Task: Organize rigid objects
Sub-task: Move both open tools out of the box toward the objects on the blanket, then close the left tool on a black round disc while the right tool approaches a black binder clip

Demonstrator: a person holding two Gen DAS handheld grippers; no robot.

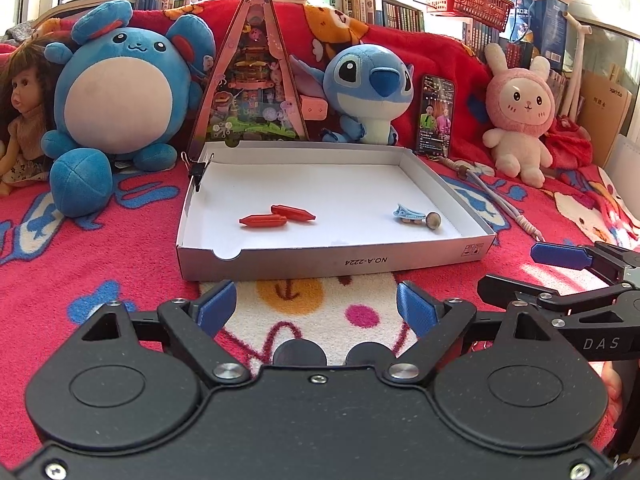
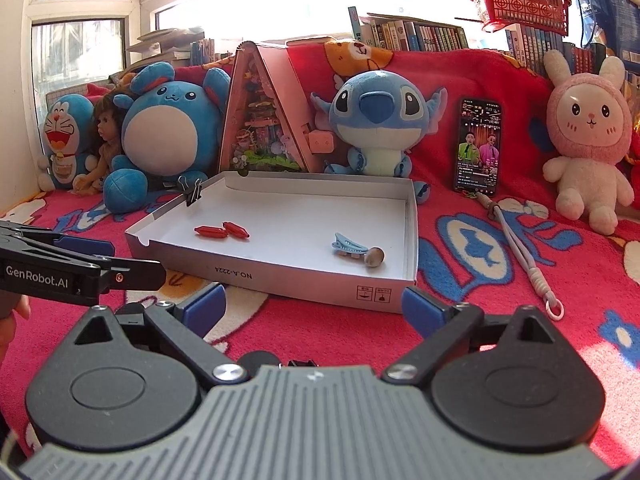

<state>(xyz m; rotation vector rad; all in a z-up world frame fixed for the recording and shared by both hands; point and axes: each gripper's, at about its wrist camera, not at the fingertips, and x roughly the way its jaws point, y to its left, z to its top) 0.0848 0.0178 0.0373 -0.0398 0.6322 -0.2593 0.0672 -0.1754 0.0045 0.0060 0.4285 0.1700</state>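
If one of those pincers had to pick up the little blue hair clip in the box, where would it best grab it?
Probably across the blue hair clip's narrow middle, coming from above: it lies flat on the white box floor, long and thin, and a small round bead crowds its right end.

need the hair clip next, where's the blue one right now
In both wrist views the blue hair clip lies inside the white box, near its right wall, touching a small brown ball.

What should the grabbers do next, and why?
Probably move the right gripper forward over the white box's near wall toward the blue clip, because both the right and the left gripper are open and empty, short of the box, and the clip lies nearest.
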